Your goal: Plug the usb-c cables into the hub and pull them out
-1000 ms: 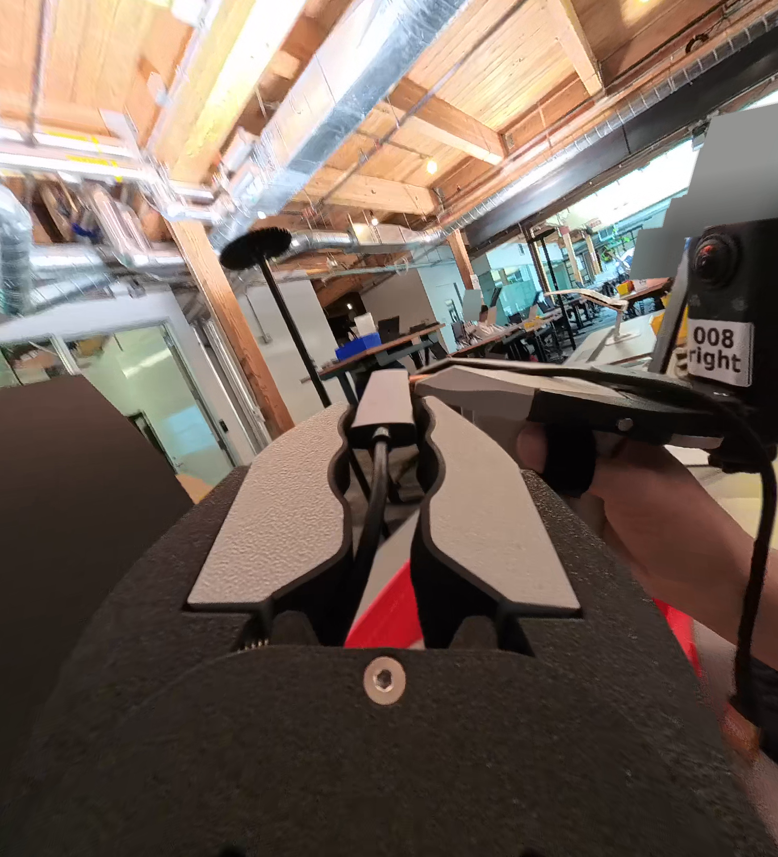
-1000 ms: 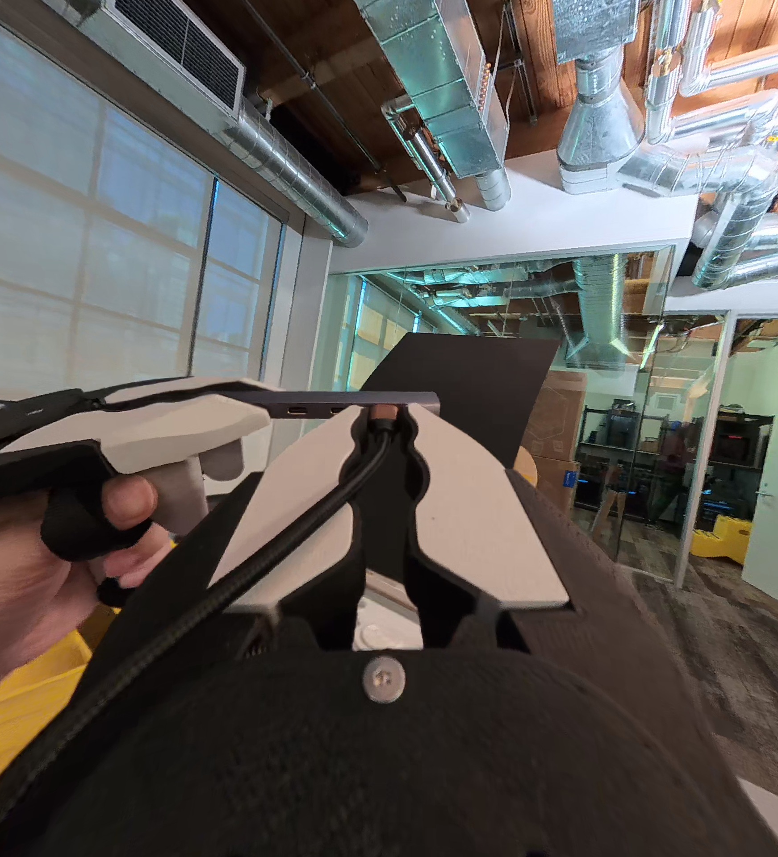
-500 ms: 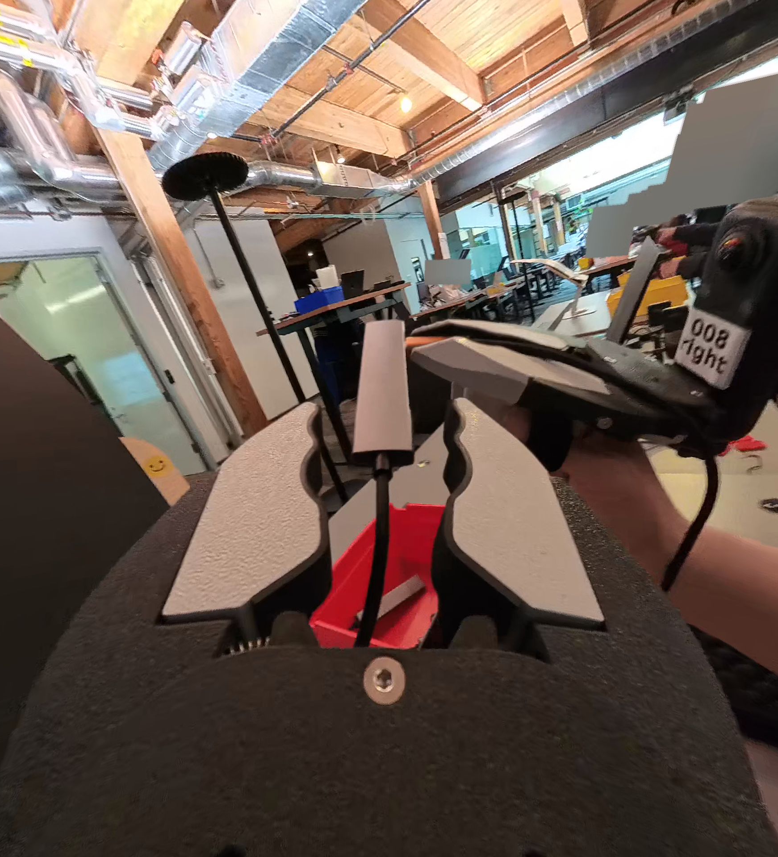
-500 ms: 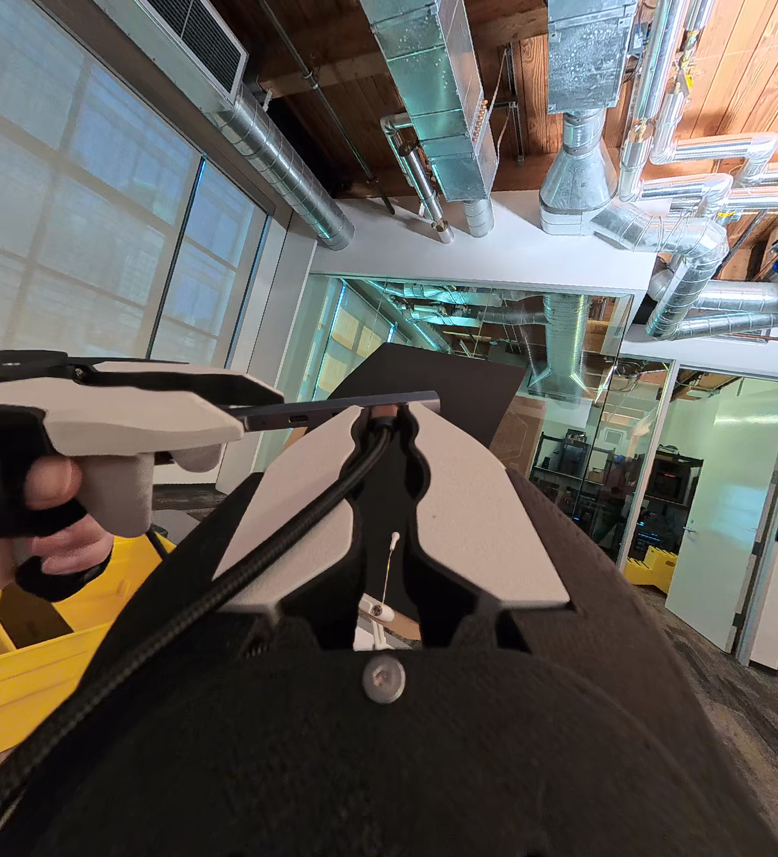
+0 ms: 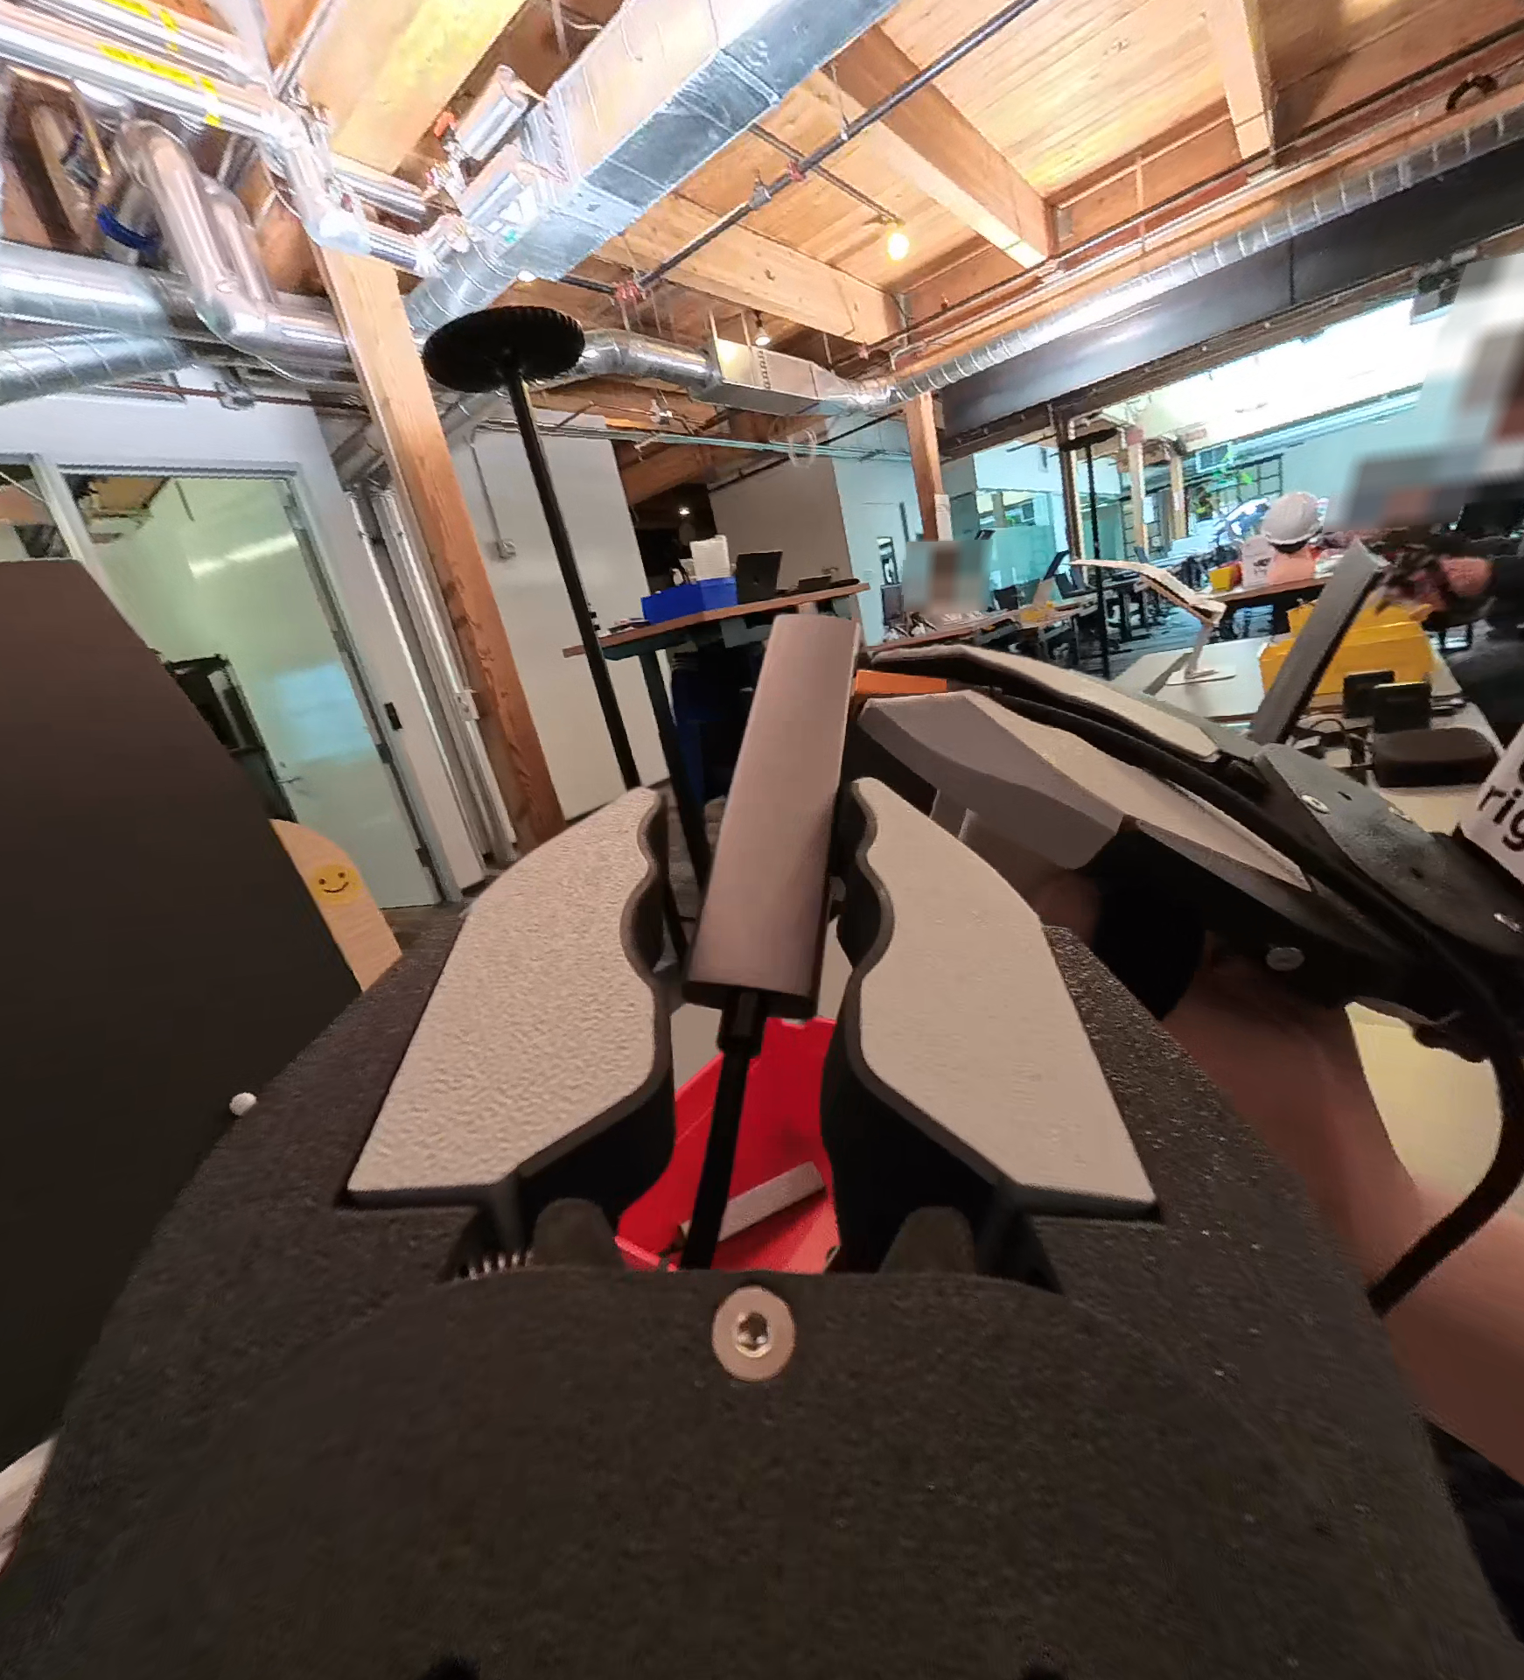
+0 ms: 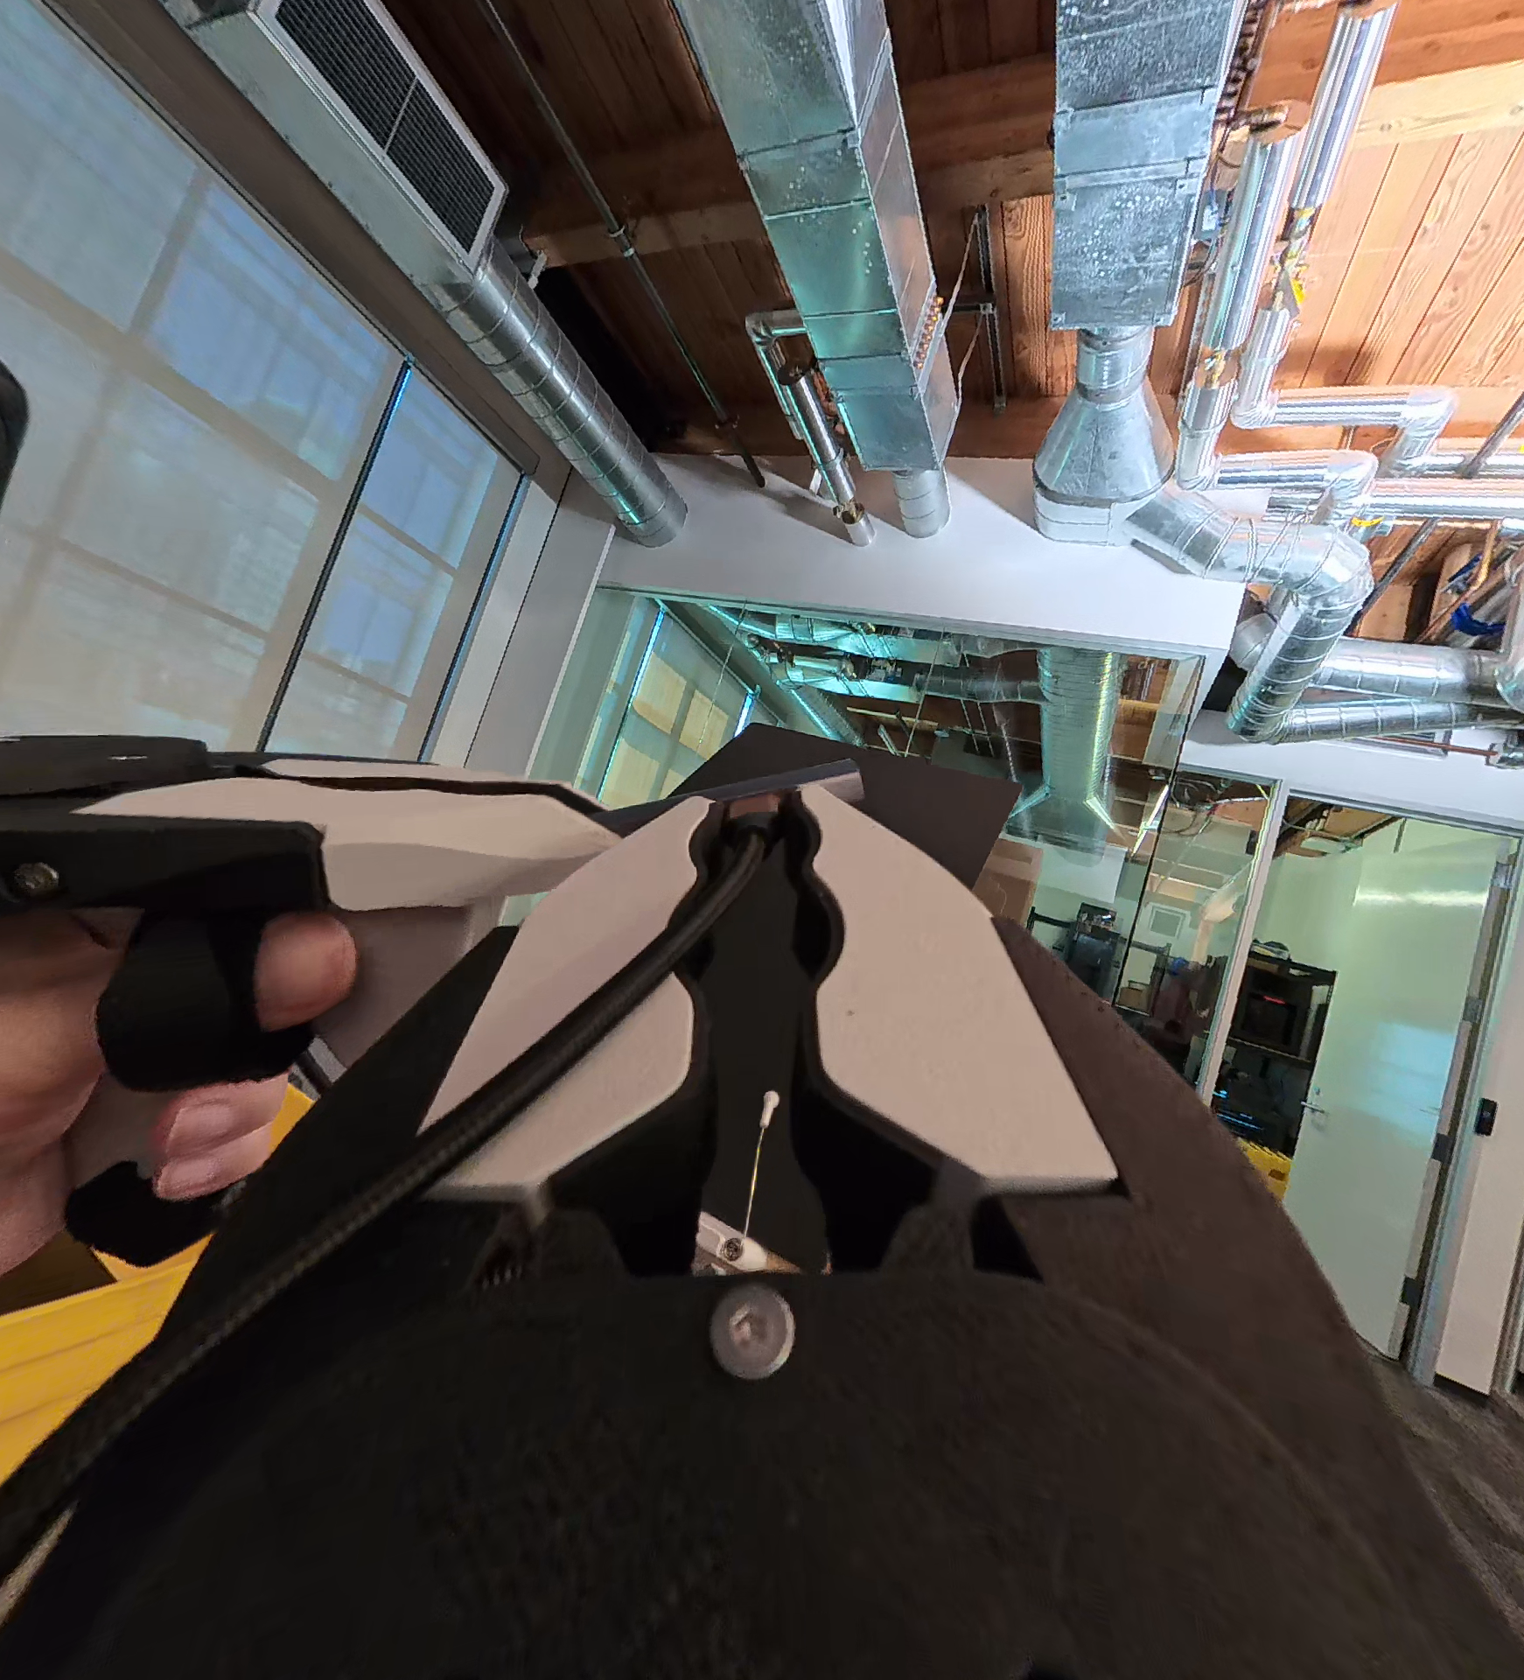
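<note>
The dark grey hub [image 5: 786, 800] stands upright and a little tilted between the fingers of my left gripper [image 5: 754, 800]. The right pad lies against it, a gap shows at the left pad, and the jaws are open. The hub's own black cable [image 5: 722, 1136] hangs down. My right gripper [image 6: 754, 809] is shut on an orange USB-C plug [image 6: 751, 805], which sits in the hub's [image 6: 822, 777] edge. Its black braided cable [image 6: 558, 1027] trails back to the left. The right gripper [image 5: 967, 727] and plug [image 5: 876, 680] also show in the left wrist view.
A red bin [image 5: 740, 1173] lies below the left fingers. A yellow bin [image 6: 58, 1345] sits under the person's hand [image 6: 13, 1091]. A black panel [image 5: 58, 909] stands at the left. Desks and a black pole [image 5: 577, 582] are farther off. My left and right fingertips are right by each other.
The left gripper let go of the hub's cable end, opened wide, slid farther along the hub and has narrowed again. The right gripper has kept hold of the plug in the hub.
</note>
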Tool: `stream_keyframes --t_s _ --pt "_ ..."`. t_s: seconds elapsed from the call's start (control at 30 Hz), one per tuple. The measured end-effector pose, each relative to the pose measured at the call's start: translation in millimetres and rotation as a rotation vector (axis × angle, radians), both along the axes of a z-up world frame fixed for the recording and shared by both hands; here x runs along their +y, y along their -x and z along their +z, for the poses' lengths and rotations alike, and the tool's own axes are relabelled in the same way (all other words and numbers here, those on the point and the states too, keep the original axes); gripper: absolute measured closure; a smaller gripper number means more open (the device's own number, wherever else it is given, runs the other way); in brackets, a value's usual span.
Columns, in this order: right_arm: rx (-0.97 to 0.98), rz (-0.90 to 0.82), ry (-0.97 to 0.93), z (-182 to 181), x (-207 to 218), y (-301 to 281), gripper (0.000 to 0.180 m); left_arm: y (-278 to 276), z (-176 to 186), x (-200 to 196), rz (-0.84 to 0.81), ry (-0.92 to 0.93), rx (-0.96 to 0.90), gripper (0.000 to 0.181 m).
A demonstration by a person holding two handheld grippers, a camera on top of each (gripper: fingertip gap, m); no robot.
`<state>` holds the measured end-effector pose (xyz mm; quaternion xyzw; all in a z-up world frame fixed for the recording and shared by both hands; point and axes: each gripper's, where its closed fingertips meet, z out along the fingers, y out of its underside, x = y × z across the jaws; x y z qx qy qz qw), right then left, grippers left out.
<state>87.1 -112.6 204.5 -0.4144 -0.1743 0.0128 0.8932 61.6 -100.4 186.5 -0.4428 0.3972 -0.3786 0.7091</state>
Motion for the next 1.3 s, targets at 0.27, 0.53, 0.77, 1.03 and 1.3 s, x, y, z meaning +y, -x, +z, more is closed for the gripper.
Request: stream_keyframes --t_s 0.27,0.53,0.77,1.03,1.3 --pt "-0.003 0.002 -0.026 -1.7 -1.2 3.8 0.166 -10.6 -10.4 7.9 0.044 -0.005 0.016 0.150" --pt "0.000 0.030 -0.051 -0.6 -4.6 3.9 0.165 -9.7 -5.4 -0.3 -0.035 -0.019 -0.029 0.152" --pt "-0.011 0.041 -0.073 -0.7 -6.4 3.8 0.165 -10.5 -6.9 -3.6 -0.084 -0.014 0.004 0.154" --pt "-0.076 -0.020 0.010 -4.2 2.9 6.1 0.166 -7.1 -9.6 3.1 -0.035 -0.034 0.056 0.155" --pt "-0.115 -0.073 0.032 -11.4 11.1 -1.0 0.166 -13.0 -15.7 11.2 -0.032 0.022 0.056 0.153"
